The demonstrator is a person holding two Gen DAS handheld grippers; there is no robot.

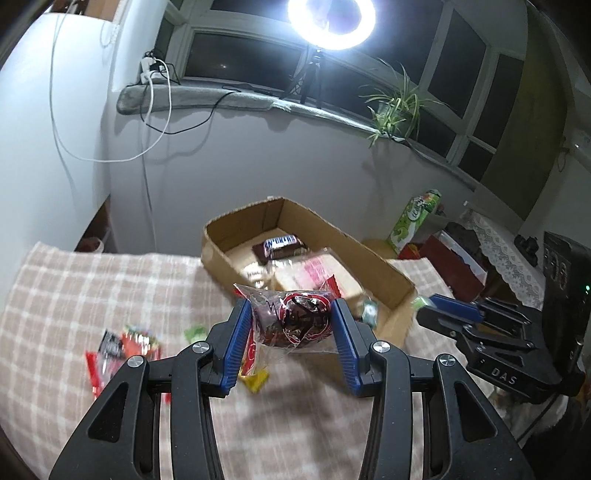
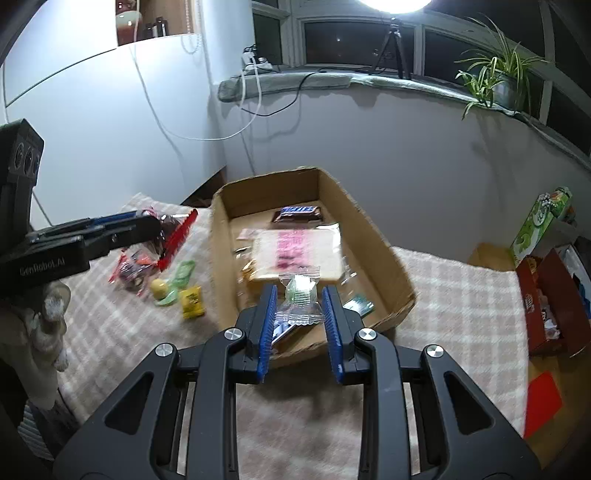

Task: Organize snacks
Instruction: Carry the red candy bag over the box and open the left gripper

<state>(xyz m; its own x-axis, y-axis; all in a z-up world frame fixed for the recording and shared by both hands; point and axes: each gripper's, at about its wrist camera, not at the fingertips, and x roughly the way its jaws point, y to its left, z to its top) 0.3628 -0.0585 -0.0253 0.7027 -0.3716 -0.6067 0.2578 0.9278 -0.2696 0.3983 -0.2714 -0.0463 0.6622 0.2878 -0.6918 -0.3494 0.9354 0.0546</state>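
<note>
My left gripper (image 1: pixel 291 317) is shut on a clear packet with a dark brown snack and red print (image 1: pixel 295 323), held above the checked cloth just left of the cardboard box (image 1: pixel 218 254). My right gripper (image 2: pixel 299 299) is shut on a small clear packet with a green-white sweet (image 2: pixel 301 295), held over the box's near edge (image 2: pixel 399 280). The box holds a Snickers bar (image 2: pixel 297 213), a pink-printed bread packet (image 2: pixel 295 251) and small sweets. Loose snacks (image 2: pixel 177 280) lie on the cloth left of the box. The left gripper also shows in the right wrist view (image 2: pixel 155 225).
A green carton (image 2: pixel 541 219) and red boxes (image 2: pixel 546 299) stand right of the table. A wall and a windowsill with a plant (image 2: pixel 495 81), cables and a ring light (image 1: pixel 330 22) are behind. The right gripper shows at the left wrist view's right (image 1: pixel 439 306).
</note>
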